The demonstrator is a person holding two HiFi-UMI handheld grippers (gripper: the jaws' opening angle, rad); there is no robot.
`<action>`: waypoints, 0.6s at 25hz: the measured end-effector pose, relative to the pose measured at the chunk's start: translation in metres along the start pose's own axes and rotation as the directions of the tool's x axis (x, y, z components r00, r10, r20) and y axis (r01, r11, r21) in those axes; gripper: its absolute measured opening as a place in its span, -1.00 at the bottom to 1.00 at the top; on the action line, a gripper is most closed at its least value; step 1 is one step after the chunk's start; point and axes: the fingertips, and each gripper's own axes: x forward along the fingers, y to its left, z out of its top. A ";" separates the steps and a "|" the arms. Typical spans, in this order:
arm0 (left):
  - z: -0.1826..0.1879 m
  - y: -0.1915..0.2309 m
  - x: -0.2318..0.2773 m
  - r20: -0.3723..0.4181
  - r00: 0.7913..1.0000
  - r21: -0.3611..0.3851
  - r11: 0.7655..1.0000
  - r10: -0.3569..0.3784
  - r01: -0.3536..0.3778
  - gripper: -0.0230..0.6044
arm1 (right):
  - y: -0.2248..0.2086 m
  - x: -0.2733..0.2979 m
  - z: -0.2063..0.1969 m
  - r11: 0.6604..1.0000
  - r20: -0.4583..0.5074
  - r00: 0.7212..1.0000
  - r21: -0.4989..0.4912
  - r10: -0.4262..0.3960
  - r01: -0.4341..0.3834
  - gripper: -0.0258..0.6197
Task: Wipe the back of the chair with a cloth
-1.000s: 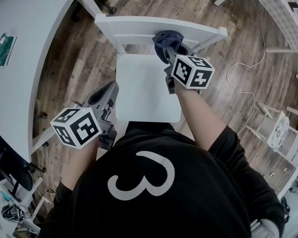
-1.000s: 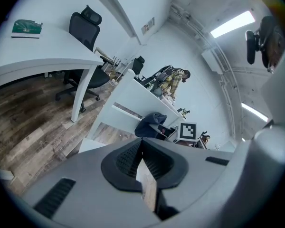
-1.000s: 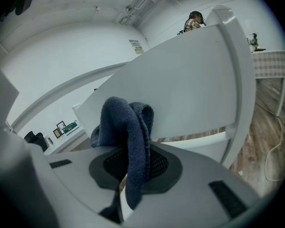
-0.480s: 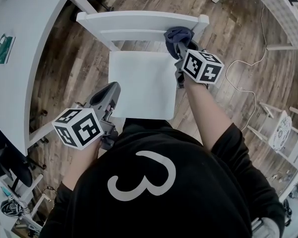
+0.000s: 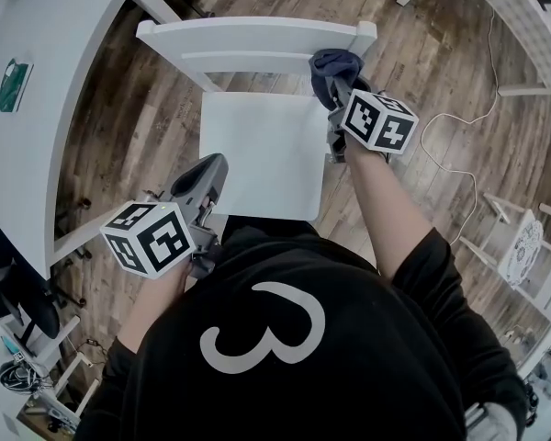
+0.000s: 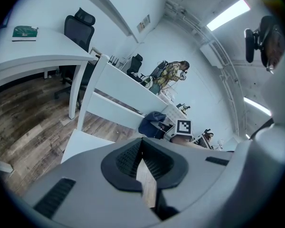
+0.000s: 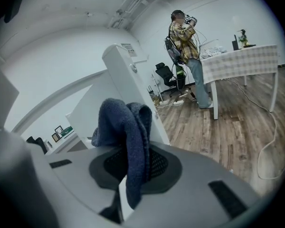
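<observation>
A white wooden chair stands in front of me, its back rail (image 5: 248,33) across the top of the head view and its seat (image 5: 262,154) below. A dark blue cloth (image 5: 333,62) presses against the right end of the back rail, and my right gripper (image 5: 336,88) is shut on it. In the right gripper view the cloth (image 7: 126,122) bunches up out of the jaws beside the chair's white corner post (image 7: 133,87). My left gripper (image 5: 208,171) hovers by the seat's front left corner, shut with nothing in it. The left gripper view shows the chair back (image 6: 118,87) and the cloth (image 6: 152,125).
A white desk (image 5: 46,108) with a green book (image 5: 11,85) runs along the left. A white cable (image 5: 450,145) trails over the wooden floor on the right, near a checked-cloth table (image 5: 523,16) and a white rack (image 5: 523,246). A person (image 7: 187,46) stands far off.
My right gripper has slid the cloth rightward along the chair back, from near the middle to the right end. The left gripper has hardly moved.
</observation>
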 end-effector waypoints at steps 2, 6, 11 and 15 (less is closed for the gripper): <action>0.000 0.005 0.000 -0.003 1.000 -0.007 1.000 0.004 -0.005 -0.88 | 0.002 -0.001 0.002 1.000 0.012 1.000 0.005 0.008 -0.008 -0.77; 0.001 0.010 0.006 -0.018 1.000 -0.016 1.000 -0.008 0.008 -0.88 | 0.013 -0.008 0.010 0.998 0.059 0.996 0.018 0.062 -0.063 -0.77; 0.010 0.012 0.013 -0.042 0.998 -0.002 0.999 -0.045 0.045 -0.88 | 0.038 -0.013 0.014 0.989 0.099 0.985 0.027 0.144 -0.147 -0.76; 0.017 0.025 0.013 -0.066 0.995 0.004 0.998 -0.068 0.068 -0.88 | 0.066 -0.005 0.004 0.982 0.088 0.978 0.003 0.187 -0.188 -0.77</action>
